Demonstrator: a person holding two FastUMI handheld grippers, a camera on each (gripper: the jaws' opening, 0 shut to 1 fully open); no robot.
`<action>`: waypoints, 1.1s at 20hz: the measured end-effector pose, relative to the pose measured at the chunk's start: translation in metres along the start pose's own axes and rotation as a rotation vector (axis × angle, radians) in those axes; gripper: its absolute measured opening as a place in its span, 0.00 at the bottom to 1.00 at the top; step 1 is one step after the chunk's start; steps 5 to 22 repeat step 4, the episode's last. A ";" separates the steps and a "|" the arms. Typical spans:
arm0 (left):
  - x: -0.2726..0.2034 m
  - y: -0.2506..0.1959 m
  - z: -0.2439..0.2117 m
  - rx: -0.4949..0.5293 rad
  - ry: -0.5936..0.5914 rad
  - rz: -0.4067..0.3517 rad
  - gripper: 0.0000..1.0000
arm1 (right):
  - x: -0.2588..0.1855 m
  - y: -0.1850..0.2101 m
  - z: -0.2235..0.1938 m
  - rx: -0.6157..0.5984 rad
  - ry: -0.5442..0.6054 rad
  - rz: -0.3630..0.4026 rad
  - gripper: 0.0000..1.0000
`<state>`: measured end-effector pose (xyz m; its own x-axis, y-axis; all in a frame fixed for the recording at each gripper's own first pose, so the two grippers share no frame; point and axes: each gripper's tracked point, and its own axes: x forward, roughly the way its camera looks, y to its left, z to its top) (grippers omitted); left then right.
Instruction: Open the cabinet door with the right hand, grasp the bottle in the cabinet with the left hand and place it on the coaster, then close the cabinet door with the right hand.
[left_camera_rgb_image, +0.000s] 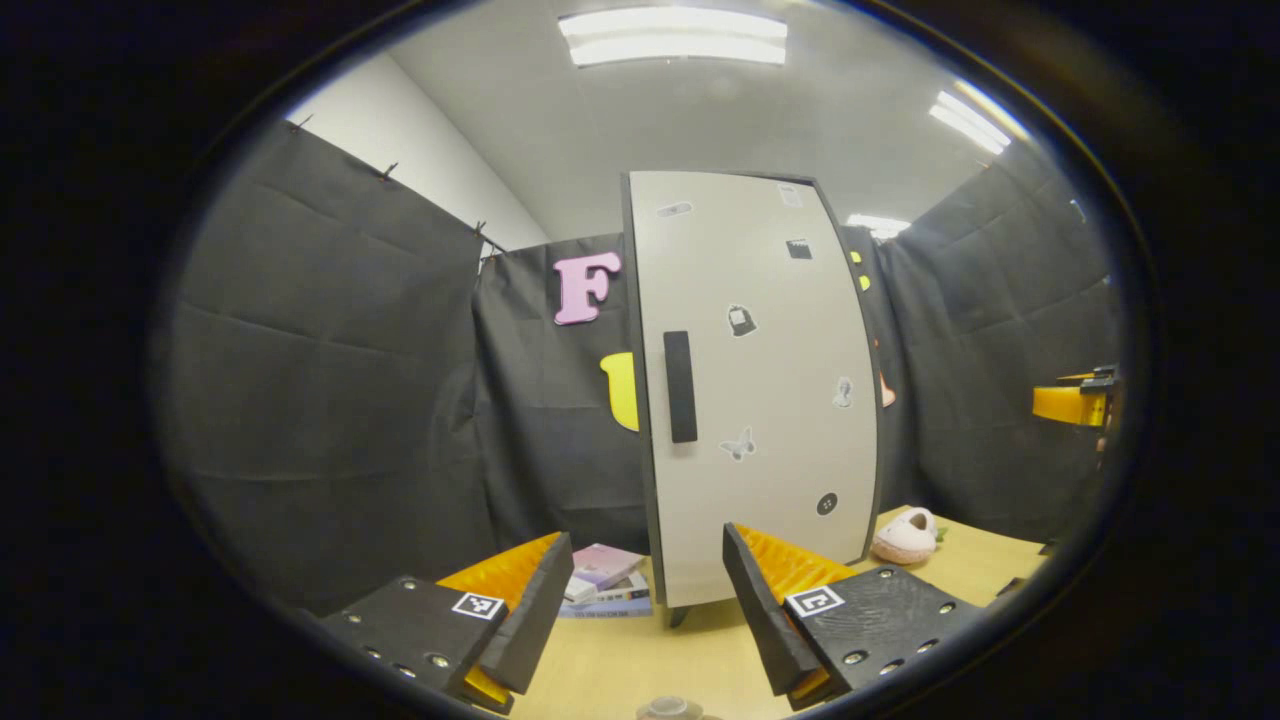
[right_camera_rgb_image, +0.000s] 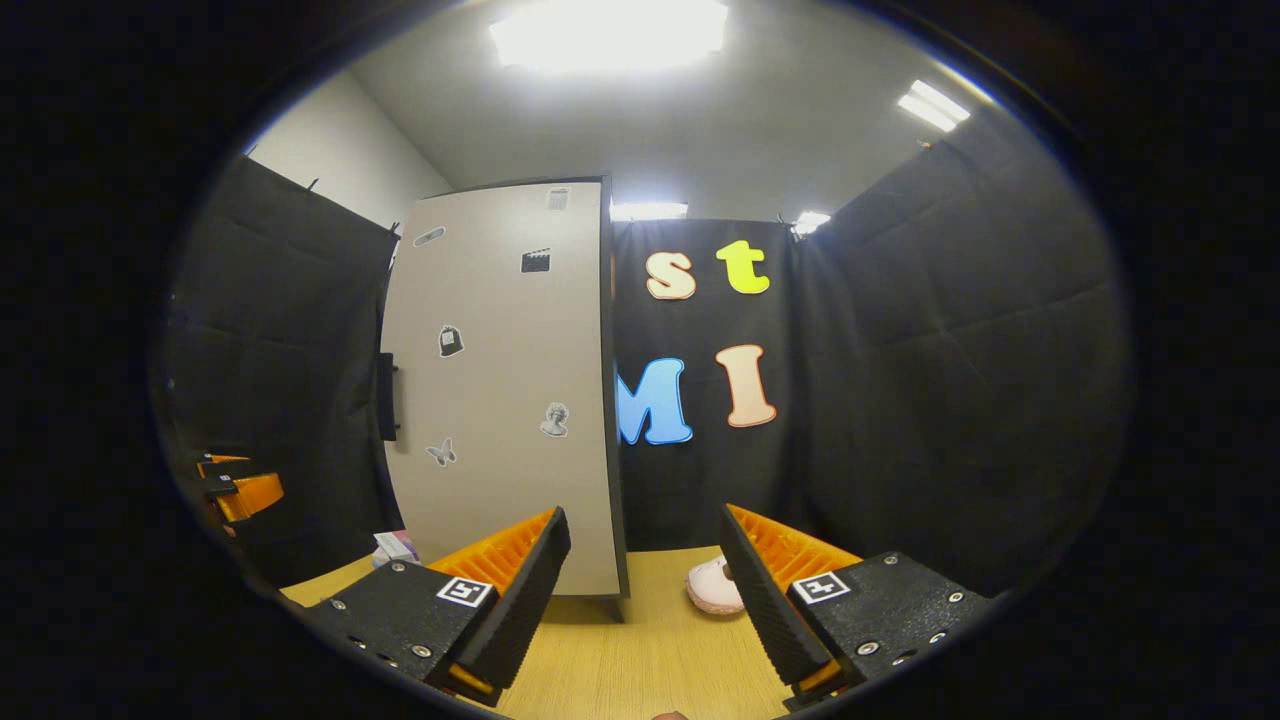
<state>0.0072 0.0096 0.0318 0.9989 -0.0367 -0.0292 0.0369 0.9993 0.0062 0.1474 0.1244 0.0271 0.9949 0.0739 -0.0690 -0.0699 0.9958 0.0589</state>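
Jaws of both grippers are seen spread wide with nothing held between them: the left gripper (left_camera_rgb_image: 640, 610) at the bottom of the left gripper view, the right gripper (right_camera_rgb_image: 645, 600) at the bottom of the right gripper view. Both are held above the light wooden tabletop (left_camera_rgb_image: 640, 660).

At the lower edge of the left gripper view, one small round object (left_camera_rgb_image: 668, 709) is cut off by the rim; what it is cannot be told. Farther back, one stack of books (left_camera_rgb_image: 606, 582) is seen lying on the tabletop just left of the cabinet's foot, and one pale pink slipper-like item (left_camera_rgb_image: 906, 535) lies to the cabinet's right. In the right gripper view that item is glimpsed between the fingers, and a corner of the books shows low at the left.

One cabinet (left_camera_rgb_image: 755, 400) is counted, standing upright on the tabletop with its door shut. One dark vertical handle (left_camera_rgb_image: 680, 386) is mounted near the door's left edge; it is seen face on in the left gripper view and edge on in the right gripper view. Several small stickers are scattered across the door.

The bottle is hidden behind the closed door. Each gripper is also caught at the far edge of the other's view.
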 end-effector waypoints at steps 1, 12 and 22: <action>0.000 0.001 -0.001 0.002 0.000 0.000 0.90 | 0.000 0.000 0.000 0.001 0.001 -0.001 0.93; 0.001 0.001 0.000 0.006 -0.002 -0.002 0.89 | -0.001 0.000 -0.001 0.000 0.001 -0.003 0.93; 0.001 0.001 0.000 0.006 -0.002 -0.002 0.89 | -0.001 0.000 -0.001 0.000 0.001 -0.003 0.93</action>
